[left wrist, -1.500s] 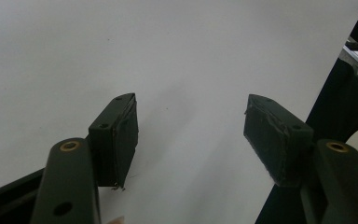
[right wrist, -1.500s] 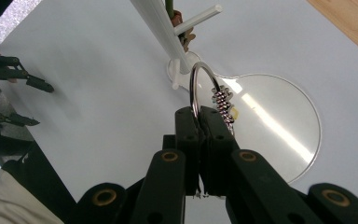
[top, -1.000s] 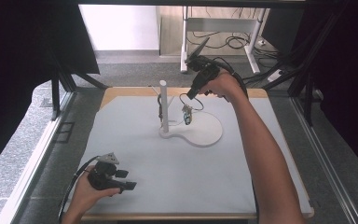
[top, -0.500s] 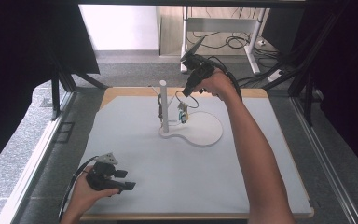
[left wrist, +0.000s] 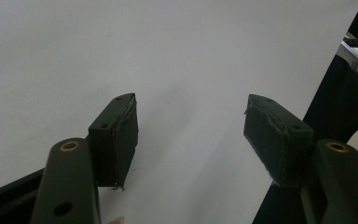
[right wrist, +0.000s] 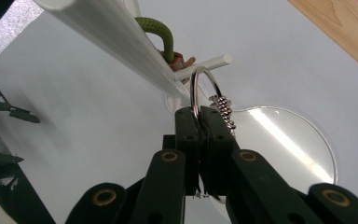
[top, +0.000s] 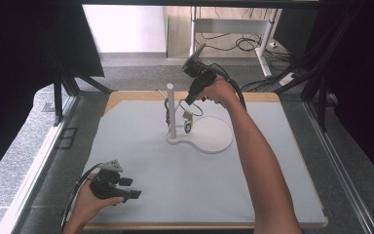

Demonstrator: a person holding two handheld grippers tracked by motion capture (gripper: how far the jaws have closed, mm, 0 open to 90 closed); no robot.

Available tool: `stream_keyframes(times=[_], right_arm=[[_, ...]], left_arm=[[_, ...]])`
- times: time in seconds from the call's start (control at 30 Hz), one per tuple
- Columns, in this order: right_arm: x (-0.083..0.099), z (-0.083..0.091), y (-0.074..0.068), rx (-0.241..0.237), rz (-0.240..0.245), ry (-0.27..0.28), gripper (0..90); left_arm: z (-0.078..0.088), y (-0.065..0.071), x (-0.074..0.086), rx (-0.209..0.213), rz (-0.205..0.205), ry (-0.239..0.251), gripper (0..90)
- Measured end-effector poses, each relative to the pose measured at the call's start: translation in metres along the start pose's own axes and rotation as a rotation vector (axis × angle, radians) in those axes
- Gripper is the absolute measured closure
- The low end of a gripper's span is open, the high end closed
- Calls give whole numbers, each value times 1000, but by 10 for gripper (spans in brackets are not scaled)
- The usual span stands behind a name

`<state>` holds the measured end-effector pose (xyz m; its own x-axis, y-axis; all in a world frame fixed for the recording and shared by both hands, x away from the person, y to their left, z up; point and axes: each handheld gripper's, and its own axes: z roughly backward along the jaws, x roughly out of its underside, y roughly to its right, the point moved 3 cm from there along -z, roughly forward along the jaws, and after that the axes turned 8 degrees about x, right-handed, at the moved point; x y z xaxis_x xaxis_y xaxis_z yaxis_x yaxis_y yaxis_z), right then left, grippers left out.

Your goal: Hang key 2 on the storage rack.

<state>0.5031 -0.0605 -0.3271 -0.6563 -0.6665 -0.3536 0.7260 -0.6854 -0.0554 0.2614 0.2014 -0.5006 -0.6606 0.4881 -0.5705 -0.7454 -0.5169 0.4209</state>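
From my right tongs [right wrist: 199,112] cam: the two black jaws are pinched together on a thin metal key ring [right wrist: 205,86], which loops up to about 12 o'clock and sits right by a small white peg [right wrist: 205,65] sticking off the white post [right wrist: 116,37]. A beaded chain [right wrist: 226,112] hangs off the ring at 1 o'clock. A green cord loop [right wrist: 161,35] hooks on the post higher up. The round white base [right wrist: 289,140] lies at 3 o'clock on the pale worktop [right wrist: 98,140].

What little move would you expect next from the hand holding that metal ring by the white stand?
Probably slide the ring further onto the peg. The right gripper is shut on it, and the peg's tip seems just inside the loop.
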Motion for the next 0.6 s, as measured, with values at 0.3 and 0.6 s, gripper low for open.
stream_keyframes(times=[0.3,0.6], right_arm=[[3,-2,12,31,-36,-9,876],[-4,-1,16,47,-35,6,876]], left_arm=[[-2,1,0,1,-4,-10,355],[-4,-2,1,4,7,-14,355]])
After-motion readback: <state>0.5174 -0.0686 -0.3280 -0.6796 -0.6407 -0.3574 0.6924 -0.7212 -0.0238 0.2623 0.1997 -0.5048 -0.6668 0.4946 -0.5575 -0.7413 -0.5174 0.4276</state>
